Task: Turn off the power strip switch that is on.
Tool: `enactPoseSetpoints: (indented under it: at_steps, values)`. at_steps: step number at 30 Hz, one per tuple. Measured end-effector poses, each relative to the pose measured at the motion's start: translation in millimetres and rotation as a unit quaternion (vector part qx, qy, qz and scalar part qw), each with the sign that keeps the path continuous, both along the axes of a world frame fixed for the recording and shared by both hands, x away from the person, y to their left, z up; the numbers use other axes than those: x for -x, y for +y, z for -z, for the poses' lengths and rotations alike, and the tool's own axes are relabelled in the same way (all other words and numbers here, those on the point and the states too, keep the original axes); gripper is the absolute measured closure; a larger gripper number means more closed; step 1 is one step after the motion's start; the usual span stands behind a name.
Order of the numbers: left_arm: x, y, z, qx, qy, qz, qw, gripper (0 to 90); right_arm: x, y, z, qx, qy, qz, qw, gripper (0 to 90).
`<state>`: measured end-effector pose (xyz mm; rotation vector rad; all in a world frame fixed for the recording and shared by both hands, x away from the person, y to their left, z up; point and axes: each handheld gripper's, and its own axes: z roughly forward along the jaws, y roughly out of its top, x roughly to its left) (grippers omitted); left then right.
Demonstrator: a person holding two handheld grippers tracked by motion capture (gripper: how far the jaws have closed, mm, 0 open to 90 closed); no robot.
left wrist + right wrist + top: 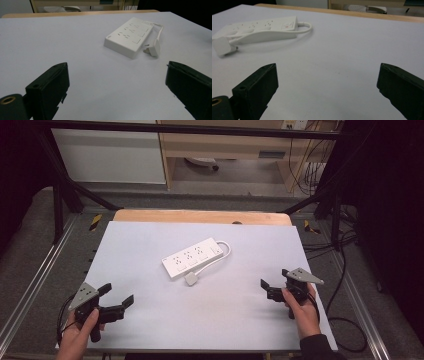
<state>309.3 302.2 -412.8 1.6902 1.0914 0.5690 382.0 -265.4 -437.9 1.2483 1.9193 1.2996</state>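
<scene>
High view: power strip [194,258] lying mid-table on the grey mat [150,320], plug [192,279] just beside its near edge. Left gripper [119,298] near-left, right gripper [272,285] near-right, both well apart from strip, both spread wide, empty.

Left gripper view: strip [130,36] ahead, right of centre, beyond the parted jaws; plug [154,48] alongside.

Right gripper view: strip [259,30] far ahead at upper left, plug [222,46] nearest.
</scene>
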Motion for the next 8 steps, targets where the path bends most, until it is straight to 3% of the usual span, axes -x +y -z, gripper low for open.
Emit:
enactPoseSetpoints:
  at_steps: [4,8]
  values:
    - [-0.1,-0.2,-0.1,-0.001,0.0,0.001,1.0,5.1,-2.6,7.1,5.8,0.015,0.018,-0.004,0.9997,3.8]
    - [-0.4,-0.6,0.0,-0.001,-0.001,0.003,1.0,5.1,-4.8,14.6,10.5,0.045,0.032,-0.009,0.9984,3.4]
